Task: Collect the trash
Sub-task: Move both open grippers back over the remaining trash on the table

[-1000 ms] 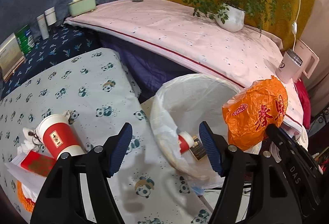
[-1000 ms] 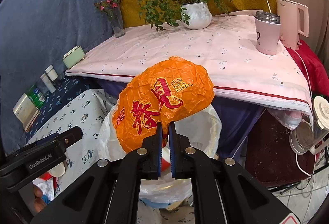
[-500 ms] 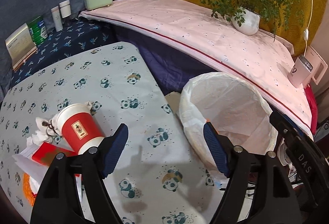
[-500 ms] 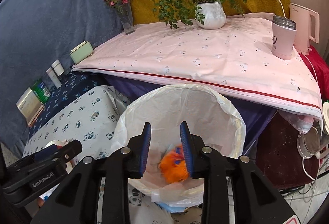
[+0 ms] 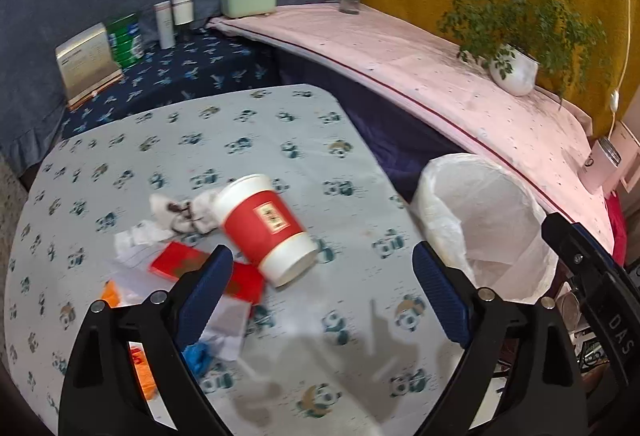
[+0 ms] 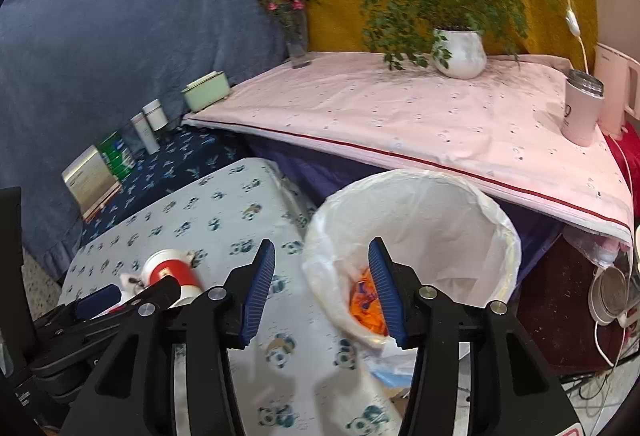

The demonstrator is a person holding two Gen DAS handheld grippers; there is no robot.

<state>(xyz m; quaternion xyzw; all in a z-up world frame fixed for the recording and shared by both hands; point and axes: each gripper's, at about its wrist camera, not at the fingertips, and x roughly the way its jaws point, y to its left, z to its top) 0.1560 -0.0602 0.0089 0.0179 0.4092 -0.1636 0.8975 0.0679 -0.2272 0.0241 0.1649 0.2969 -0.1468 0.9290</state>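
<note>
Red paper cup (image 5: 264, 226), one lined bin (image 6: 472, 203)

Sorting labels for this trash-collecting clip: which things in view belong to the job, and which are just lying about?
Part of the job:
- red paper cup, on its side
- crumpled tissue
- red packets
- orange bag, inside the bin
- lined trash bin
- left gripper and right gripper, both opening, empty

Just lying about:
- potted plant
- flower vase
- pink tumbler
- green box
</note>
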